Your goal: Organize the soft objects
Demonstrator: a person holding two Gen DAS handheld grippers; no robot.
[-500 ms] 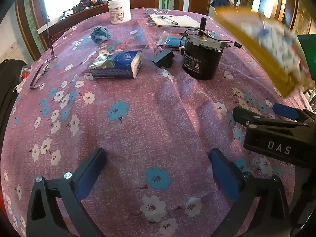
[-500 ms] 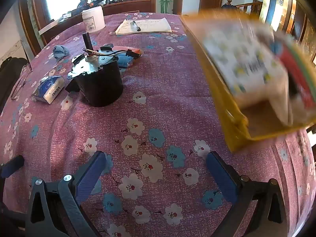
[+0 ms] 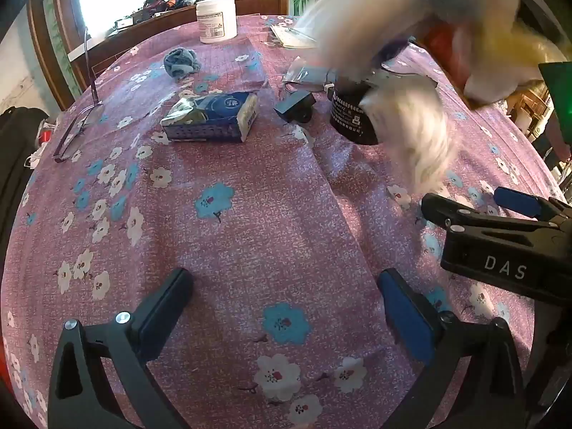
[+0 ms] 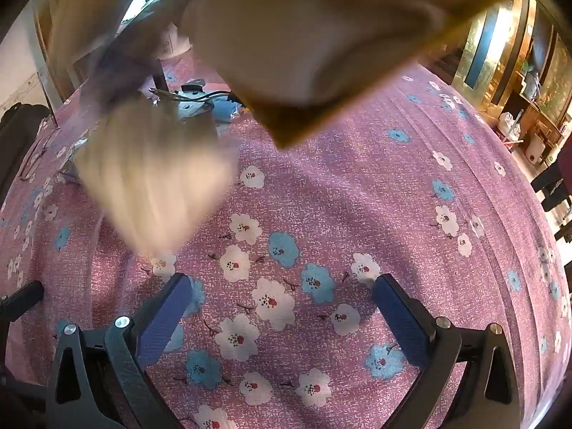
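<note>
A tilted yellow box (image 4: 314,53) hangs above the table and white soft objects spill from it, blurred by motion. One white soft piece (image 3: 414,136) (image 4: 153,178) is in the air just above the purple flowered tablecloth (image 3: 250,221). More blurred soft things and the box (image 3: 464,18) fill the top right of the left wrist view. My left gripper (image 3: 286,307) is open and empty, low over the cloth. My right gripper (image 4: 282,307) is open and empty; it also shows in the left wrist view (image 3: 479,207).
On the table lie a blue tissue pack (image 3: 214,118), a blue cloth ball (image 3: 180,62), a black motor (image 3: 352,114), a small black adapter (image 3: 295,105), a white tub (image 3: 216,18), papers and glasses (image 3: 77,121). A black bag (image 3: 18,136) sits at the left edge.
The yellow box has tipped over further and its white soft contents now fall toward the table near the black motor. Both grippers have stayed in place and open.
</note>
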